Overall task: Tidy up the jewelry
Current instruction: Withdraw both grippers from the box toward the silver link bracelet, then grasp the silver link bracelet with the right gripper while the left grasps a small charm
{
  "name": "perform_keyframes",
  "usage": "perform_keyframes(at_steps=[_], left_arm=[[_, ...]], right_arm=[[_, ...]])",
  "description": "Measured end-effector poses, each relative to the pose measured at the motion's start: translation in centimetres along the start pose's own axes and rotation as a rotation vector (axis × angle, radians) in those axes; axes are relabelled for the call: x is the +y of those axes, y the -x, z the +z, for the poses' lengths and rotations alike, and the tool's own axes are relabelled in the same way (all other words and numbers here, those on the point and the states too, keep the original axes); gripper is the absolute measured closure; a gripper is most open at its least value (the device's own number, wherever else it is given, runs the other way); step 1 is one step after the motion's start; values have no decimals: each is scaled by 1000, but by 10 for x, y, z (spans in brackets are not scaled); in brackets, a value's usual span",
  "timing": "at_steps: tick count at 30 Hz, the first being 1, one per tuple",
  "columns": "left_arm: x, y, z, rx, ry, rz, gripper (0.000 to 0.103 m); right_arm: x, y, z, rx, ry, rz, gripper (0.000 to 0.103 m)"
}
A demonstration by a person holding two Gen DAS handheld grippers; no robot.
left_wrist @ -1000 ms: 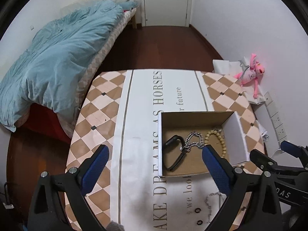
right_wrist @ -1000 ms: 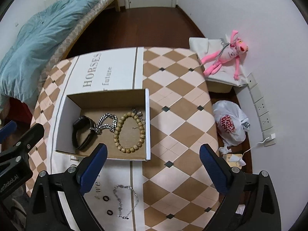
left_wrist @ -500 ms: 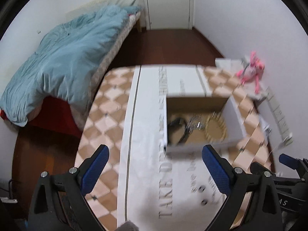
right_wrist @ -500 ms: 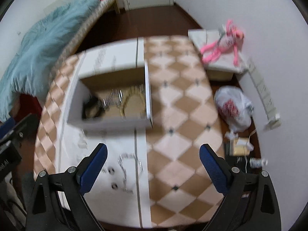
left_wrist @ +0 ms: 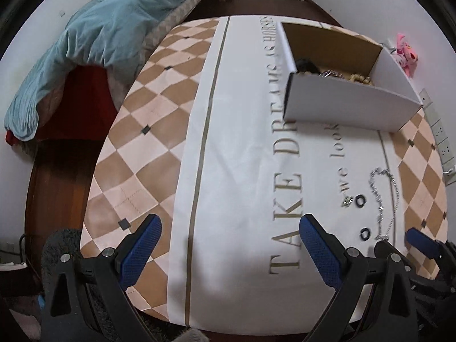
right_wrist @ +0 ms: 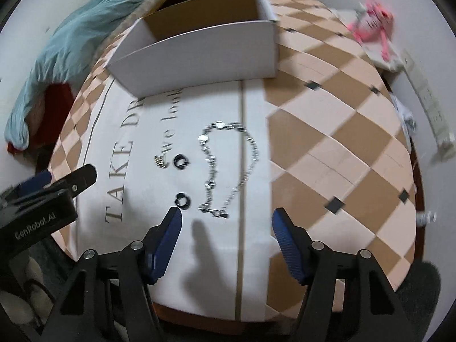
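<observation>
Both grippers are dropping low toward the table edge; right gripper [right_wrist: 225, 229] and left gripper [left_wrist: 230, 238] are gaping wide, empty. Silver chain necklace [right_wrist: 228, 165] is lying before the cardboard box [right_wrist: 199, 45]; pinching tablecloth [right_wrist: 233, 245] risks dragging the black rings [right_wrist: 182, 199].

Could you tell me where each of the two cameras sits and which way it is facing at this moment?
Left wrist: on the left gripper, low at the table's near edge, facing across the tablecloth to the cardboard box; both blue jaws and the right gripper's tip show.
Right wrist: on the right gripper, tilted down at the silver chain and two black rings; its open jaws and the left gripper's body show.
Shared: box, chain, rings, lettered cloth, the pink plush toy.
</observation>
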State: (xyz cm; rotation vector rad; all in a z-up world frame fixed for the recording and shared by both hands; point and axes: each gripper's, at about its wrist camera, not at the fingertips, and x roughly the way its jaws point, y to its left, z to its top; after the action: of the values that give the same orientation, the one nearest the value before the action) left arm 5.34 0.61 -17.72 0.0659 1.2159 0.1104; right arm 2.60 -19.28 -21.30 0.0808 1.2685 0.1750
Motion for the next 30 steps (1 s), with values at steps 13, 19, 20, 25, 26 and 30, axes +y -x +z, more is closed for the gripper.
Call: perform_keyframes(at_steps=[13, 19, 20, 25, 26, 30], left_arm=[[-7, -1, -1, 2, -13, -23, 4], [-27, -3, 4, 7, -33, -102, 4], [-31, -4, 4, 7, -35, -118, 4], [-50, -8, 9, 11, -60, -190, 5], [-56, -9, 10, 6, -76, -198, 5], [-71, -12, 11, 3, -120, -209, 16]], right_arm=[[-15, 14, 9, -89, -21, -66, 99], [-50, 37, 19, -141, -144, -42, 99], [-54, 40, 21, -150, -154, -47, 99], [-63, 37, 23, -146, -181, -58, 99], [-64, 36, 22, -143, -187, -58, 99], [-71, 34, 20, -135, -202, -61, 99]])
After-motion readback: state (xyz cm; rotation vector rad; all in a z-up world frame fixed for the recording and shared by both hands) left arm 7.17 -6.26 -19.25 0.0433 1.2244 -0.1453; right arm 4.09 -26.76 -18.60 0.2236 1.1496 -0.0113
